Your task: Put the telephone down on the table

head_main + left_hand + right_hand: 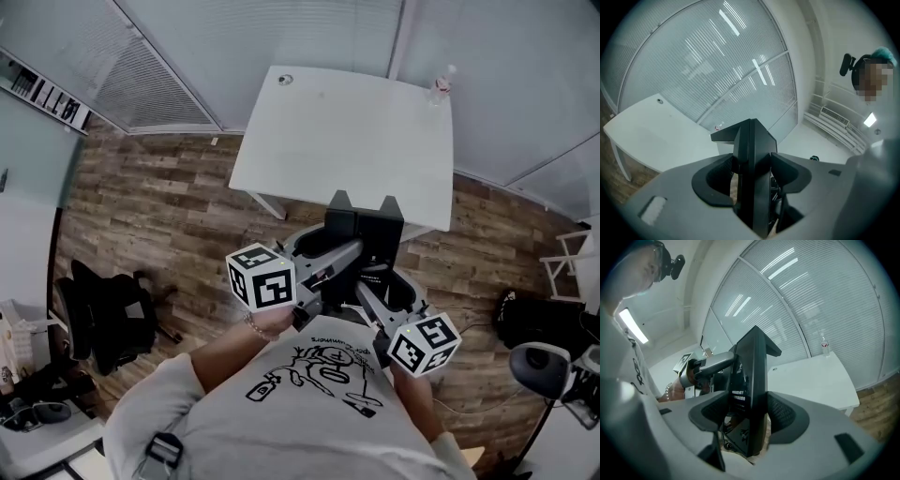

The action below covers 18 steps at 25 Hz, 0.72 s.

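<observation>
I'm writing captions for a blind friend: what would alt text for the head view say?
Seen from above, a person holds a black telephone clamped between the left gripper and right gripper, in front of a white table on a wooden floor. A small bottle stands at the table's far right corner.

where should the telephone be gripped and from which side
By its thin outer edges, one gripper from each side. The telephone is a wide body with narrow edges that fit between jaws; the left gripper and right gripper each clamp one edge now, which should keep it steady.
</observation>
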{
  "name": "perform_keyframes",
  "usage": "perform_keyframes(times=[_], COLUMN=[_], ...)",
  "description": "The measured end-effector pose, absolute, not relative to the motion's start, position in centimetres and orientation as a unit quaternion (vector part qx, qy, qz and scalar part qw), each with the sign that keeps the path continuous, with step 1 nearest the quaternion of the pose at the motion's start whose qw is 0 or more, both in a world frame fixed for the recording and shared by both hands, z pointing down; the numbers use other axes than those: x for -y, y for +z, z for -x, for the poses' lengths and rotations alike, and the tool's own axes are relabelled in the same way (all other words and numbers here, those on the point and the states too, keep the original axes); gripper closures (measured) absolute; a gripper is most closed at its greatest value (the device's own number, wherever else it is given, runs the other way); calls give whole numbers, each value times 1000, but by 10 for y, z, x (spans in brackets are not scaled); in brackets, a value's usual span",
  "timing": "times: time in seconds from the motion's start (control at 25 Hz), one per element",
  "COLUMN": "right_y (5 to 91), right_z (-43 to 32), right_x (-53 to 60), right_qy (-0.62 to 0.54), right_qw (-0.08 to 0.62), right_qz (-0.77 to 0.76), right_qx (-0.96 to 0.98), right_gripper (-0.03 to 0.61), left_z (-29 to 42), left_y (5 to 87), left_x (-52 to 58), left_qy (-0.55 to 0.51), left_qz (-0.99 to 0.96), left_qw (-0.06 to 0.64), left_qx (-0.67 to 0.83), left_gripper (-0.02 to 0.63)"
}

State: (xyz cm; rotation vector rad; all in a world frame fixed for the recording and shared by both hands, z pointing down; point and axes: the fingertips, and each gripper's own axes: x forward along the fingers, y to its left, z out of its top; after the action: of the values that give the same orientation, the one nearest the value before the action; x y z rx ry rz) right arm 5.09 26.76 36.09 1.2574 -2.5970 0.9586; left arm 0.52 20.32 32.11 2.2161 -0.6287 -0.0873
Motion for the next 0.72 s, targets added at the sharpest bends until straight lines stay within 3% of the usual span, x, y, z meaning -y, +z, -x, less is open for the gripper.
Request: perform_keyframes(times=[0.72], right_y=[373], right_z=[-97], right_x=[-230], right_qy=[327], right_qw=[49], right_qz=[-390], right_qx=[859], right_gripper=[331], left_z=[-50], left_y=[331], left_x=[-167], left_qy=[-31], left_qz=[-871], left_qw=[408], left_qx=[272], left_gripper=[364])
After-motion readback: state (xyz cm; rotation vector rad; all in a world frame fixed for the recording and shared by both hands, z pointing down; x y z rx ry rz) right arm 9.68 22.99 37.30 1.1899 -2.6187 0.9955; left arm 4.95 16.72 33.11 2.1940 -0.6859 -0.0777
